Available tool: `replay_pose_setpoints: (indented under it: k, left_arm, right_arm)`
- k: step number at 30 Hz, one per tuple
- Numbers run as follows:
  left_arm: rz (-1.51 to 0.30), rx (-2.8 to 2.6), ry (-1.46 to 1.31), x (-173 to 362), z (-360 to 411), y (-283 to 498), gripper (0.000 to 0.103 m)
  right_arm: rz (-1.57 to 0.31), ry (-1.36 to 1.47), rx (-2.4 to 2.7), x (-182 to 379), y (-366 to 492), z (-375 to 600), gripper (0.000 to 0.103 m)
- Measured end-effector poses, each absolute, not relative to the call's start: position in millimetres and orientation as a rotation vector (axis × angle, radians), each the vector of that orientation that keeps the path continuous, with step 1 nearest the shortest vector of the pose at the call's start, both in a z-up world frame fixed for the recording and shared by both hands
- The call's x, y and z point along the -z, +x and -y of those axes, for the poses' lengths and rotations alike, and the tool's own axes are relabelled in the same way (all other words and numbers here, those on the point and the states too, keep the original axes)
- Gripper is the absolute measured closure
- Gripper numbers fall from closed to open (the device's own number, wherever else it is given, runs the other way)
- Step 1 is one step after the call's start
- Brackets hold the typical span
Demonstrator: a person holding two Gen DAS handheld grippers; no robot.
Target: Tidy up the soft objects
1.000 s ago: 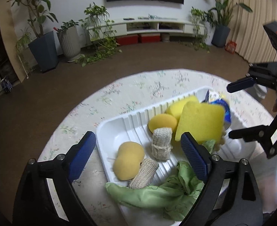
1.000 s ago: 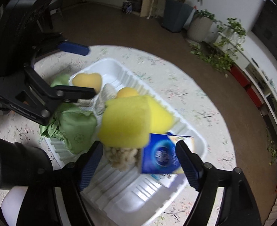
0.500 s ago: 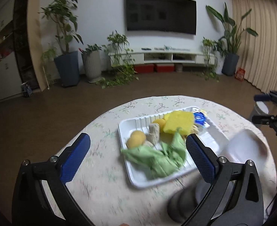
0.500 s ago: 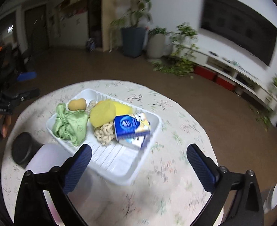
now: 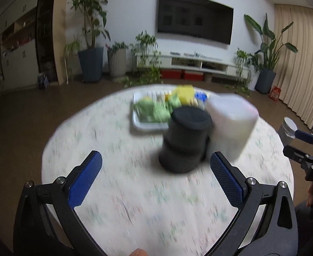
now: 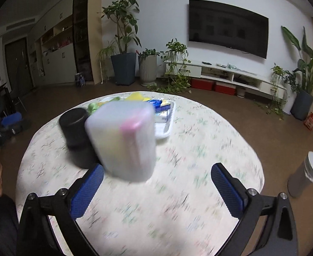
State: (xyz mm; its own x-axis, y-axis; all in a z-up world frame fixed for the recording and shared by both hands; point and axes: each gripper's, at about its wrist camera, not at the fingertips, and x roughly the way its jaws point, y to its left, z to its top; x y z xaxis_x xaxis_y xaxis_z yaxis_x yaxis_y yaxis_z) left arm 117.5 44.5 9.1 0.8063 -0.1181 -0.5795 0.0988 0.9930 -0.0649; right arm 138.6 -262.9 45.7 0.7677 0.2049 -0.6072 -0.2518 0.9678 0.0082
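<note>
Seen from the left wrist, the left hand-held gripper [image 5: 156,177] hangs over the near part of the round worktop with its pale floral cloth [image 5: 113,192], its blue-padded jaws spread wide with nothing between them; they have just been opening. Beyond it, toward the far edge, lies the white ribbed plastic tray [image 5: 138,124], blurred, holding the crumpled green cloth [image 5: 154,111], the yellow sponge block [image 5: 185,93] and a blue packet [image 5: 200,96]. Just in front of the tray stands a black cylindrical container [image 5: 185,140], and touching its right side a translucent white plastic box [image 5: 231,123]. At the right edge the right hand-held gripper [image 5: 301,147] shows from the side. In the right wrist view that gripper's jaws [image 6: 156,189] also stand wide apart and empty, having just been opening, with the white box close ahead of the left pad. A grey metal cylinder with a silver lid [image 6: 305,175] stands on the floor, right of the worktop.
</note>
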Motion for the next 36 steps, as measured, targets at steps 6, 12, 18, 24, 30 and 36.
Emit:
replay_pose_setpoints:
  k: [6,12,18,24,30,36]
  left_arm:
    - [-0.738,0.036,-0.074,22.2,-37.5,92.1,0.0]
    - [-0.762,0.013,-0.057,35.5,-32.4,75.6,0.0]
    - [-0.765,0.038,-0.05,38.8,-23.9,68.7,0.0]
    - [-0.766,0.047,-0.032,39.0,-16.2,64.8,0.0]
    - [-0.757,0.021,-0.028,32.4,-16.5,63.6,0.0]
    - [-0.731,0.032,-0.053,24.4,-19.3,59.9,0.0]
  right_arm:
    - [-0.631,-0.029,-0.208,-29.3,95.9,247.1,0.0]
    - [-0.639,-0.037,-0.174,-15.4,75.1,233.6,0.0]
    - [-0.647,-0.031,-0.165,-8.6,66.2,226.8,0.0]
    - [-0.643,-0.041,-0.159,-6.4,61.3,222.8,0.0]
    - [-0.65,-0.036,-0.143,-6.0,59.3,222.1,0.0]
    - [-0.661,-0.037,-0.119,-11.7,58.1,218.1,0.0]
